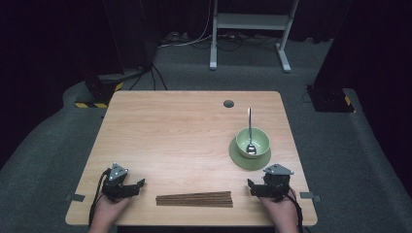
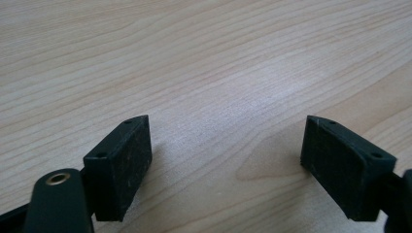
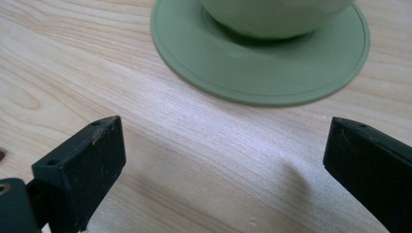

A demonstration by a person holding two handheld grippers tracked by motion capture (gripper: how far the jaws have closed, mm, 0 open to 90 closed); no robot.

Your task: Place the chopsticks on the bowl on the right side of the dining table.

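Left gripper (image 1: 138,186) and right gripper (image 1: 251,187) both gape, empty, flanking chopsticks (image 1: 194,199); spoon (image 1: 250,141), seemingly metal, inside bowl (image 1: 252,141).

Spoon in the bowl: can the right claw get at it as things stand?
Probably yes. The right claw stands open near the saucer, with bare table between. The spoon leans in the bowl, its handle sticking up free.

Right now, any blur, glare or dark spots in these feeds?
High view: table evenly lit, surroundings nearly black. Left gripper view: pale sheen on the wood, left claw pads sharp. Right gripper view: bowl and saucer slightly soft, claw shadows faint.
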